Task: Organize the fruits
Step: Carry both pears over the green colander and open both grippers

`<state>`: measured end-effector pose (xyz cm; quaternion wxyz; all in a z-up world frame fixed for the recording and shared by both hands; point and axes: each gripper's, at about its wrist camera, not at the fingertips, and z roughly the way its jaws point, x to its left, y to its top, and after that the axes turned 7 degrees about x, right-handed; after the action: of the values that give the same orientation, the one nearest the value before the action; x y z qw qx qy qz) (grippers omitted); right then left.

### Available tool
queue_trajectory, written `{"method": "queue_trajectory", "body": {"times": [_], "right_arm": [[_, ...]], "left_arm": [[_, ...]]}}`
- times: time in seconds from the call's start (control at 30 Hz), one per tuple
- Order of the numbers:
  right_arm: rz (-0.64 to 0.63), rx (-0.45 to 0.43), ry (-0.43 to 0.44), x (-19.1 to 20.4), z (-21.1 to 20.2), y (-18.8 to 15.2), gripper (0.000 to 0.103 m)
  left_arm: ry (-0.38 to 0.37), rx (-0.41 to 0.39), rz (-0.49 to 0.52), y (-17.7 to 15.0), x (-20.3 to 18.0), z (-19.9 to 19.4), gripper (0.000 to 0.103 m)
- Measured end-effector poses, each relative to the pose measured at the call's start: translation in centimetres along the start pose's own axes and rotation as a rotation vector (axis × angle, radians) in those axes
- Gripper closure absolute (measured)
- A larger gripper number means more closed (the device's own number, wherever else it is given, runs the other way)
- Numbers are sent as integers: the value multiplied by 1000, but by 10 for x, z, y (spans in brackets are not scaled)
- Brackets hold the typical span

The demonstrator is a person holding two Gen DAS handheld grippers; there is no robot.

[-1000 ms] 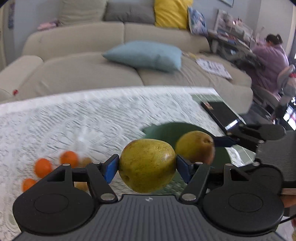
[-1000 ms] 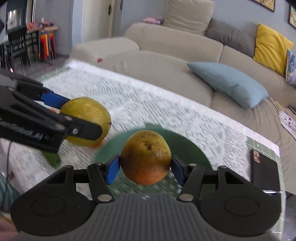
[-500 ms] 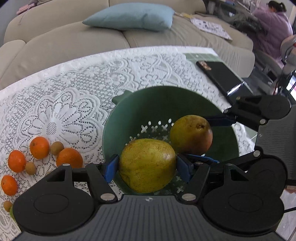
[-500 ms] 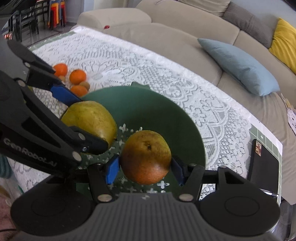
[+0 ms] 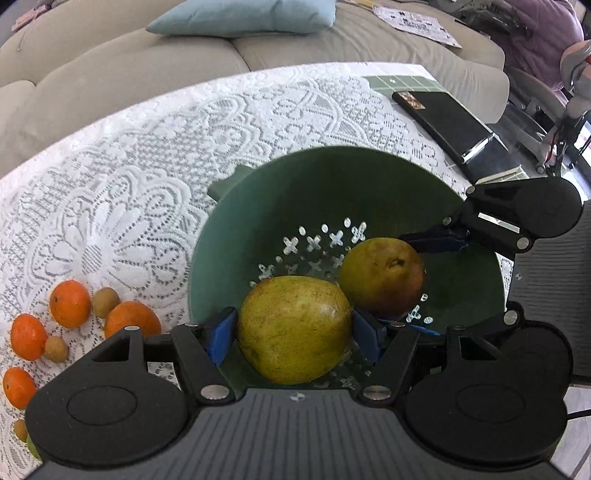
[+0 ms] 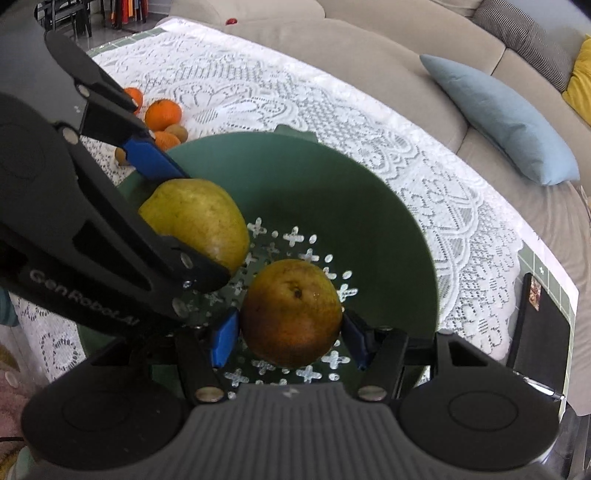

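Observation:
My left gripper (image 5: 293, 334) is shut on a yellow-green pear (image 5: 293, 328) and holds it low inside the green perforated bowl (image 5: 280, 192), near its front-left wall. My right gripper (image 6: 288, 336) is shut on a brownish-orange pear (image 6: 291, 312) and holds it low over the bowl's (image 6: 369, 206) perforated bottom. The two pears are side by side and close. Each gripper shows in the other's view: the right one (image 5: 436, 240) and the left one (image 6: 147, 158). Several small oranges (image 5: 70, 302) and small brown fruits (image 5: 105, 302) lie on the lace tablecloth left of the bowl.
A black flat box (image 5: 454, 129) lies on the table's far right corner, beyond the bowl. A beige sofa (image 5: 110, 74) with a light blue cushion (image 5: 240, 16) runs behind the table. A person sits at a desk (image 5: 546, 33) at the far right.
Both grippers have tilted down and lowered their pears from above the table into the green bowl. Over the last half second they sank a little deeper.

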<state>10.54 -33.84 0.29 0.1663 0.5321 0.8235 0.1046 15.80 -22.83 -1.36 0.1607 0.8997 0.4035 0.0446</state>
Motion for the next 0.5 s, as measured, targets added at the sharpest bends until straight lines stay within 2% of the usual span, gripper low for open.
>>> {"method": "queue_trajectory", "body": {"times": [0.43, 0.5], "right_arm": [[-22, 36, 7, -4, 3, 3, 45], [-34, 35, -11, -3, 2, 3, 44]], "left_arm": [[90, 36, 69, 5, -15, 11, 25], [106, 27, 77, 4, -17, 10, 22]]}}
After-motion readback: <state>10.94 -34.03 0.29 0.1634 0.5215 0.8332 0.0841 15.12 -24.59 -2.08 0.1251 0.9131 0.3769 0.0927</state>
